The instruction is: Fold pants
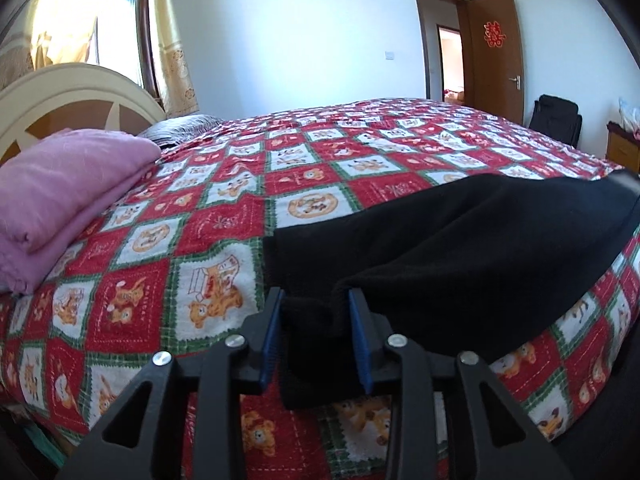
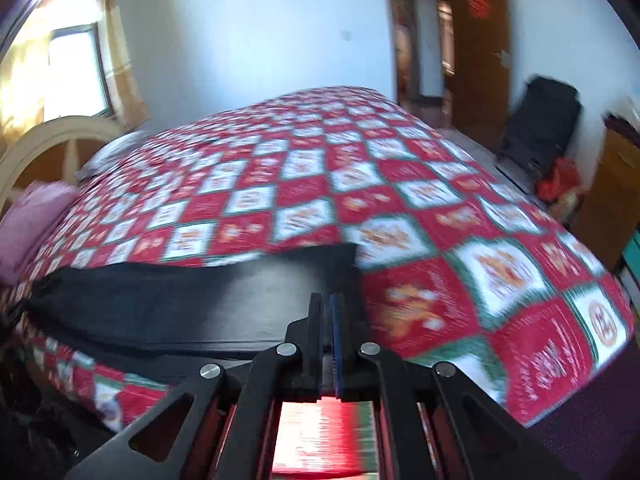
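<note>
Black claw (image 1: 316, 312), blue pads (image 1: 269, 354), silver screws (image 1: 235, 342)

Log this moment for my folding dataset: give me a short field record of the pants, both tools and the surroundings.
garment: black pants, lying stretched along the near edge of the bed
surface: red, white and green patchwork quilt
left tool: closed on a bunched end of the pants
right tool: fingers together at the pants' other end; actual grip unclear, view blurred
nearby: folded pink blanket by the headboard
</note>
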Demonstrator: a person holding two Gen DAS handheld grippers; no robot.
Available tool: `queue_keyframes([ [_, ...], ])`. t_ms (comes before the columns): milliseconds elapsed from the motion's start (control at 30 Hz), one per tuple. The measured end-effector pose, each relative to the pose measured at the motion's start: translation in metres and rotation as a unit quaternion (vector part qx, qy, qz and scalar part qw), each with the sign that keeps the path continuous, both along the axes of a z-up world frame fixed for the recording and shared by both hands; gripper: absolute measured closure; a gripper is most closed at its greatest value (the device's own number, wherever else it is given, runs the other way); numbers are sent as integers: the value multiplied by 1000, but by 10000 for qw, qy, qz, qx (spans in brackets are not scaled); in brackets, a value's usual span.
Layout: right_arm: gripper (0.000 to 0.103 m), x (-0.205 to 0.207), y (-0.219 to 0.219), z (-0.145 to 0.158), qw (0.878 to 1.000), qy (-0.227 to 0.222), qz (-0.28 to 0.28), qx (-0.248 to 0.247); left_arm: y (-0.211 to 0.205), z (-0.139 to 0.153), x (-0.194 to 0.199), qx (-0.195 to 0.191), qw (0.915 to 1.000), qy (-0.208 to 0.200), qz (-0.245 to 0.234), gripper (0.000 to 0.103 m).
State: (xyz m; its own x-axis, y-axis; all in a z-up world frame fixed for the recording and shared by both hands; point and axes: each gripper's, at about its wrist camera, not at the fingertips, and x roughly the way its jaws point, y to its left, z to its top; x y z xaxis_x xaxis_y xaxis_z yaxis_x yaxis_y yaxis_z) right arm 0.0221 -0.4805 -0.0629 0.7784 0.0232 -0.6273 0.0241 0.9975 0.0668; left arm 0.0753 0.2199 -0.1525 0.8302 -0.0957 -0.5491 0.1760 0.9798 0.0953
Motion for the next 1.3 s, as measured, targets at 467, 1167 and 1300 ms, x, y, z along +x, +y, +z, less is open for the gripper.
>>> queue_keyframes([
  [467, 40, 58, 283, -50, 9317, 686, 3487, -746, 0, 1, -2, -126, 9998, -43, -169, 79],
  [1167, 100, 40, 345, -82, 8963, 669, 4004, -1784, 16, 8, -4, -190, 9984, -225, -491, 82],
  [1300, 100, 45, 348, -114, 8931, 949, 3981, -1868, 15, -11, -16, -110, 9985, -89, -520, 79],
])
